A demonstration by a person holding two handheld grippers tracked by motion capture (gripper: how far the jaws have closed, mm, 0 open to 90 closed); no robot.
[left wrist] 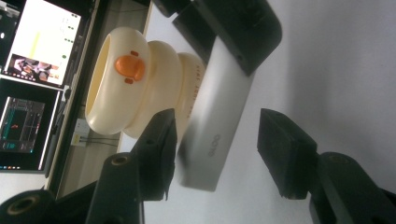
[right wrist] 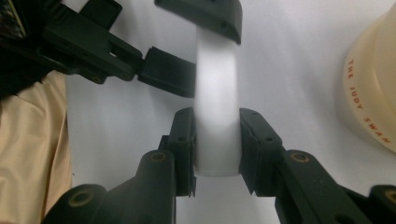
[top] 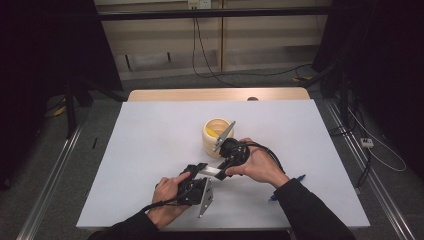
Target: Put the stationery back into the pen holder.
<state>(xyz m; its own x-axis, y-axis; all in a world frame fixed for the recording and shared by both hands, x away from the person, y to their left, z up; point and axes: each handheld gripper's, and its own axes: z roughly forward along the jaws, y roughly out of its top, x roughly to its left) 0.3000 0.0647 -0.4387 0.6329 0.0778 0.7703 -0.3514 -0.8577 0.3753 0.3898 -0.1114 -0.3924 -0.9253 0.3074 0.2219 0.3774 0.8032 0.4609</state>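
A silvery flat bar [top: 213, 173] with small lettering lies low over the white table [top: 150, 145]. My right gripper [top: 222, 167] is shut on one end of it; its pads [right wrist: 184, 140] press both sides of the bar [right wrist: 217, 93]. My left gripper [top: 198, 170] stands open around the other end. In the left gripper view, the bar [left wrist: 219, 93] runs between its spread jaws, close to the left finger [left wrist: 156, 144] and apart from the right one. A cream duck-faced cup [top: 218, 135] stands just behind the grippers, also in the left gripper view [left wrist: 135, 88].
A blue pen [top: 287, 187] lies on the table beside the person's right sleeve. The cup [right wrist: 373, 88] is close to the right of my right gripper. Monitors [left wrist: 32, 70] stand beyond the table. Cables run over the floor at the back.
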